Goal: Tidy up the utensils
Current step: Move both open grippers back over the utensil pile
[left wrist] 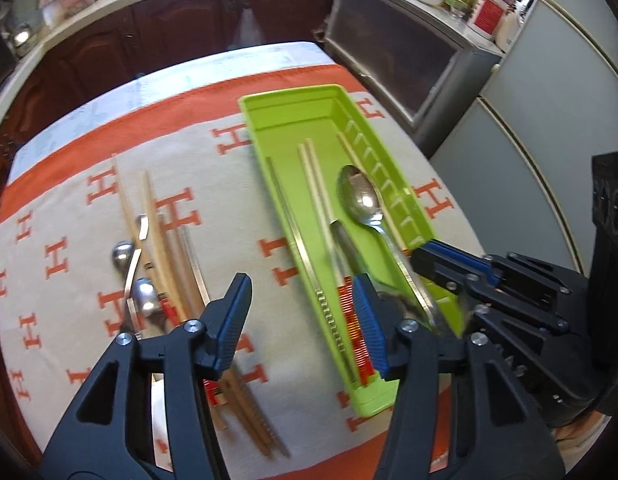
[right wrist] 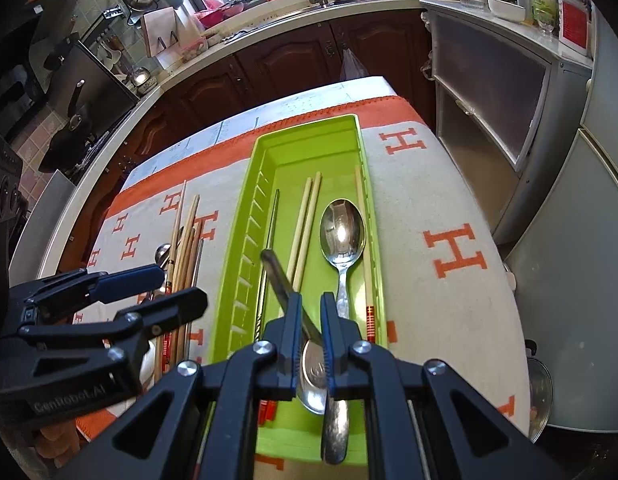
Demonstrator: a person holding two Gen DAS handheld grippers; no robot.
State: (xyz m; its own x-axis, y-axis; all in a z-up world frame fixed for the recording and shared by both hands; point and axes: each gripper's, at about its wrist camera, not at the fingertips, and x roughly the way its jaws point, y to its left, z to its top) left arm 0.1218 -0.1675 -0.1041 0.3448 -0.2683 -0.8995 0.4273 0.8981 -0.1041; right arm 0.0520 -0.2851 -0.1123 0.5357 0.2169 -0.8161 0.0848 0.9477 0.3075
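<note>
Right gripper (right wrist: pixel 311 344) clamped on spoon (right wrist: pixel 313 376) bowl, handle angled over green tray (right wrist: pixel 269 152). Left gripper (left wrist: pixel 301 320) apart, empty, above tray edge. Risk: slick bowl slipping, clattering onto tray's resting spoon (right wrist: pixel 343 236).

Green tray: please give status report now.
Right hand-held gripper shut on spoon over green tray. Left hand-held gripper open, empty. Loose chopsticks wait on cloth.

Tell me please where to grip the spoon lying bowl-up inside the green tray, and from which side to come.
Grip the spoon at its narrow neck, just below the bowl, coming from straight above. It lies flat in the green tray, with the tray wall and a chopstick close on one side, so the fingers probably fit best across the thin handle.
</note>
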